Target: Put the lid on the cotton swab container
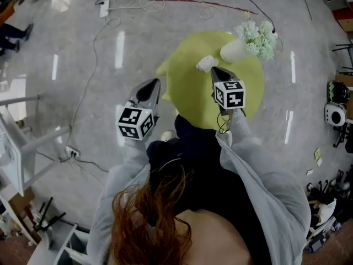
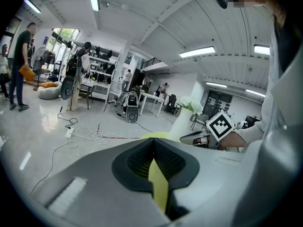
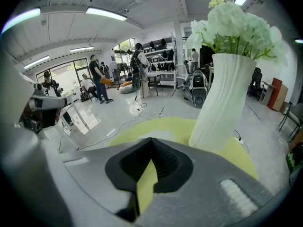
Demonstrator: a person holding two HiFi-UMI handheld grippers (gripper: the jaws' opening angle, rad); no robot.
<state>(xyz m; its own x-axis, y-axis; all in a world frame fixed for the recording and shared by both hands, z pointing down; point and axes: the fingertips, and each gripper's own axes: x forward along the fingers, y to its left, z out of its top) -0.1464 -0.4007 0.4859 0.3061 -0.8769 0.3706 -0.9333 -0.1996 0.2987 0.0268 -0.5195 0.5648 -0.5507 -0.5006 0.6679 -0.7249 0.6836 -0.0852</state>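
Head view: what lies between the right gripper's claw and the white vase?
Head view shows only bare yellow tabletop between the right gripper and the vase; the small white container sits aside.

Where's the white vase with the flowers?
In the head view, the ribbed white vase of pale flowers stands on the far right part of the round yellow-green table, just past the right gripper and a small white tub.

The left hand-held gripper (image 1: 155, 84) and right hand-held gripper (image 1: 215, 70) are closed.
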